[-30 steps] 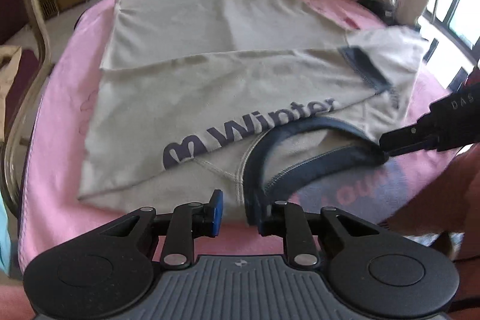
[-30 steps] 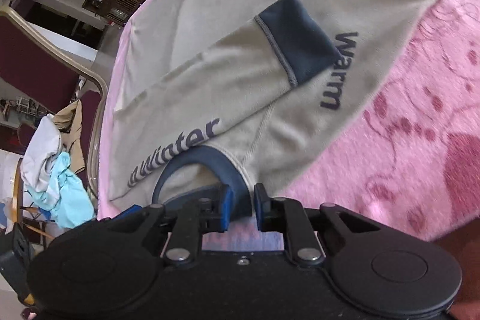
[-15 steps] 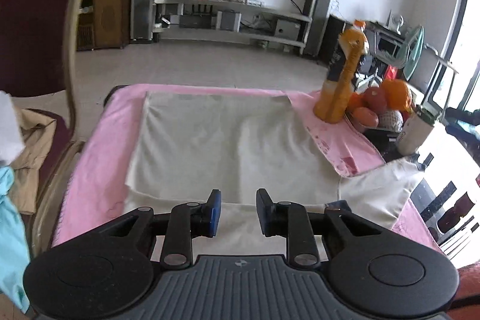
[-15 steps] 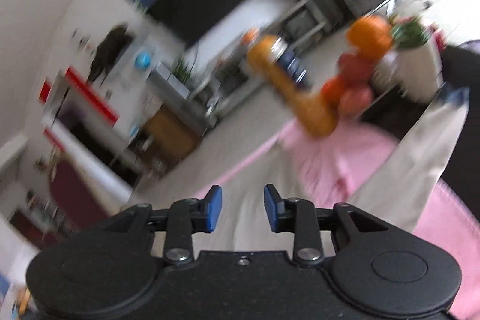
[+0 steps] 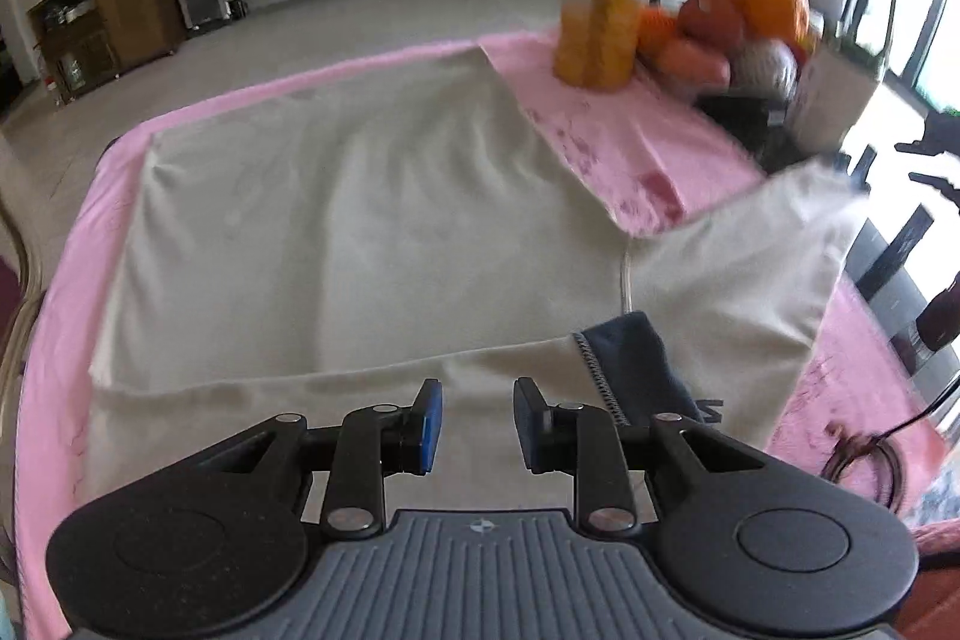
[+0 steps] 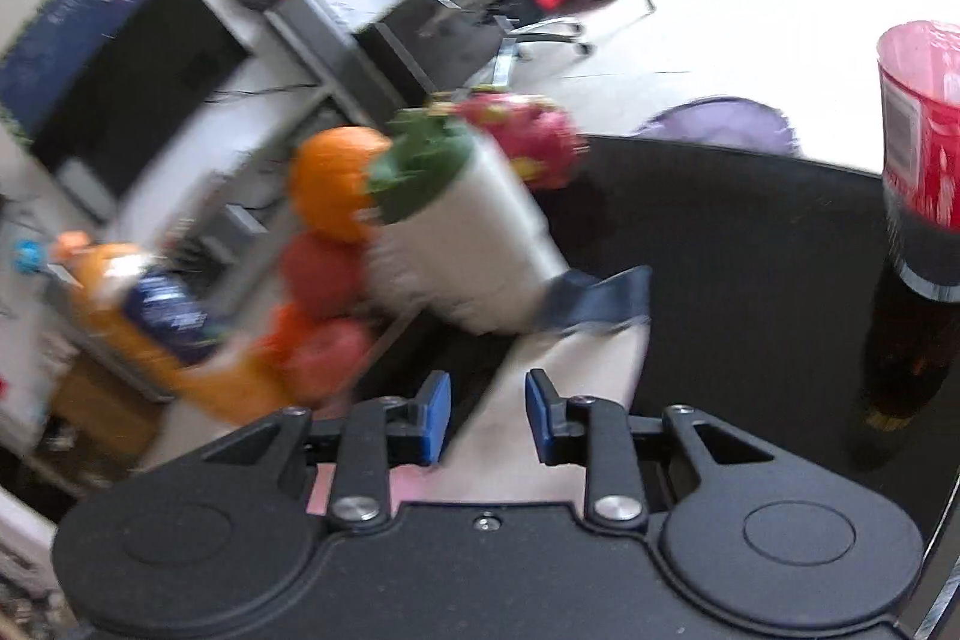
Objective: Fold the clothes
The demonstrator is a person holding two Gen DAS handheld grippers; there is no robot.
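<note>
A beige sweatshirt (image 5: 360,232) lies flat on the pink table cloth (image 5: 606,124). One sleeve is folded across its body, the navy cuff (image 5: 630,370) just right of my left gripper (image 5: 477,424). That gripper hovers over the folded sleeve, open, with nothing between its pads. The other sleeve (image 5: 744,274) stretches out to the right. In the blurred right wrist view this sleeve (image 6: 576,370) ends in a navy cuff (image 6: 600,298) beside a white plant pot. My right gripper (image 6: 486,424) hangs above that sleeve, jaws apart, gripping nothing.
An orange juice bottle (image 5: 600,10) and a heap of fruit (image 5: 720,34) stand at the table's far right. A white pot with green leaves (image 6: 468,244) is by the sleeve cuff. A dark bottle under a red cup (image 6: 918,172) stands at the right. A chair frame (image 5: 18,292) borders the left edge.
Both grippers left the navy collar near the front edge. The left one moved forward over the shirt's body. The right one opened a little and swung right toward the outstretched sleeve's cuff.
</note>
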